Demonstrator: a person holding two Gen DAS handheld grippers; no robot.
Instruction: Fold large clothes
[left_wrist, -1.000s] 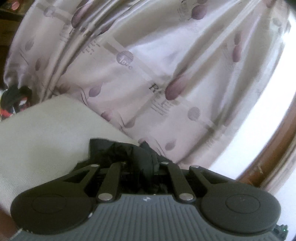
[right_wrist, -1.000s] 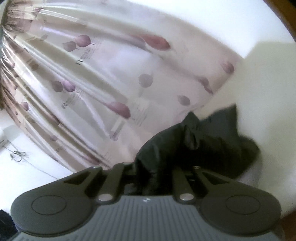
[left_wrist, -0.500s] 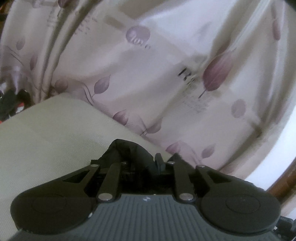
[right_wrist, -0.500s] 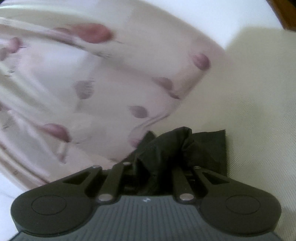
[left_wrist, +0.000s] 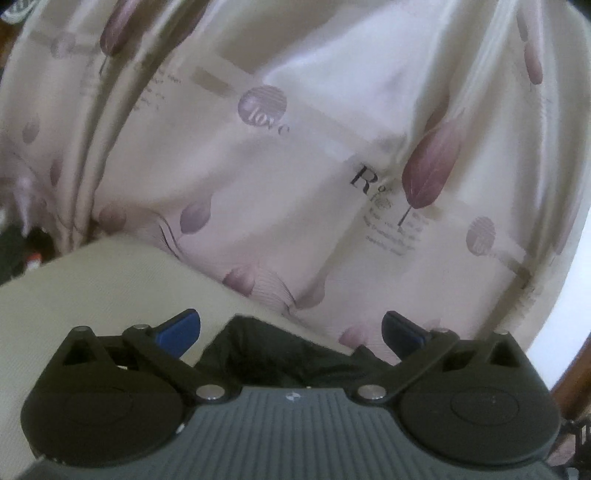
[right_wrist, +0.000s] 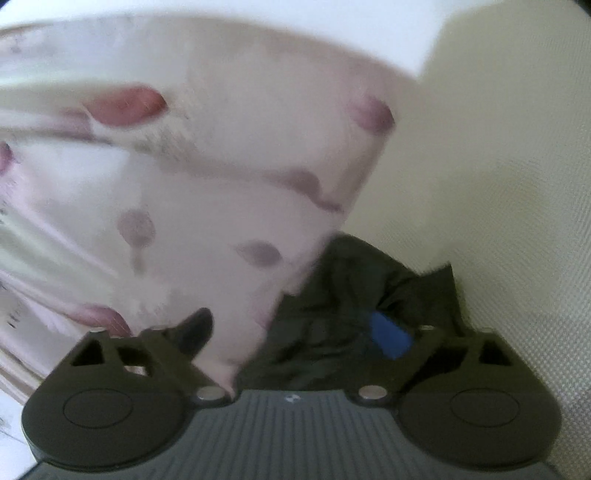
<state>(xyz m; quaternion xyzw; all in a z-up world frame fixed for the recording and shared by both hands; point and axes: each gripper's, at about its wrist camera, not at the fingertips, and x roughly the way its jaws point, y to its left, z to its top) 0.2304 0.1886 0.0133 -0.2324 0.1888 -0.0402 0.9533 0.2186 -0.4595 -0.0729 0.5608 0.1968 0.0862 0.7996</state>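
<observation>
Looks like a home, likely a bedroom or living room. A long pale curtain (left_wrist: 295, 166) printed with purple leaves, the word "love" and small script hangs in folds. Below it, a cream woven cloth surface (left_wrist: 92, 288), like a bed or sofa. Brown wooden frame (left_wrist: 570, 373) at right edge.

Your right wrist view smears the curtain (right_wrist: 207, 177) into blur, the black garment (right_wrist: 343, 314) hides most of one blue pad (right_wrist: 389, 338) and runs out of sight under the gripper body, and the left view cuts the curtain (left_wrist: 295, 166) at every edge.
</observation>
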